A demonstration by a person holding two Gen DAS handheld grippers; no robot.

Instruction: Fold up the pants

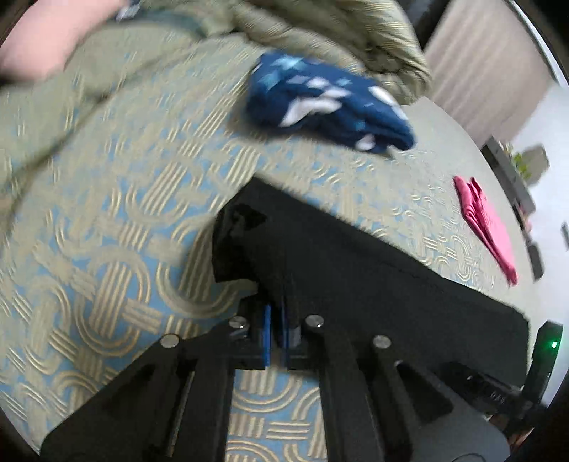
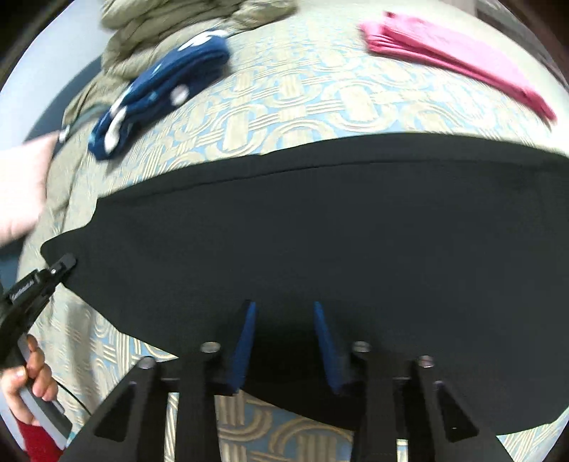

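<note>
Black pants (image 2: 320, 220) lie spread across the patterned bedspread (image 2: 284, 99). In the left wrist view my left gripper (image 1: 275, 320) is shut on one end of the black pants (image 1: 355, 256), with the cloth bunched at its blue pads and lifted off the bed. The right wrist view shows that left gripper (image 2: 65, 263) at the pants' left tip, with a hand on its grip. My right gripper (image 2: 283, 305) stands over the pants' near edge. Its blue pads (image 2: 245, 341) are partly apart with their inner faces bare, and black cloth lies between and under them.
A folded navy garment with white marks (image 1: 327, 103) (image 2: 156, 89) and a folded pink garment (image 1: 487, 224) (image 2: 451, 49) lie farther back on the bed. A rumpled olive quilt (image 1: 338, 32) is heaped behind them. A pale pillow (image 2: 21, 188) sits at the left.
</note>
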